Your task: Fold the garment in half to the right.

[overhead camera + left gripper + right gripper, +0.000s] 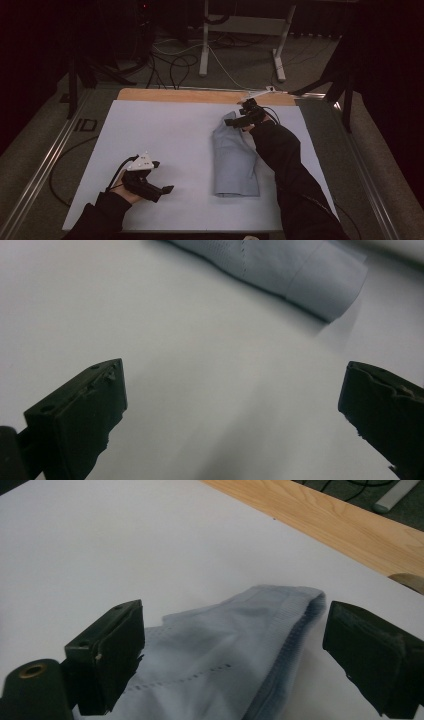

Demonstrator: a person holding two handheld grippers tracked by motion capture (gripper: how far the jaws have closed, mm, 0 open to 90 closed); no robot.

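Here my right tongs [243,118] sit at the far end of the cloth [234,159], their jaws spread wide with the cloth's far tip between them. In the right gripper view the jaws stand either side of that tip [260,630], one over the fabric on the left, the other just off its stitched edge on the right; neither is pressing it. The cloth is pale blue and folded into a long strip, lying on the white surface [165,135] right of centre, running from near to far, its near end square and its far end narrowing. A strip of bare wood [190,95] shows along the far edge of the surface.

My left tongs [161,176] are at the near left, well apart from the cloth, jaws also spread and holding nothing. In the left gripper view they point across bare surface toward the cloth's folded near end [300,275].
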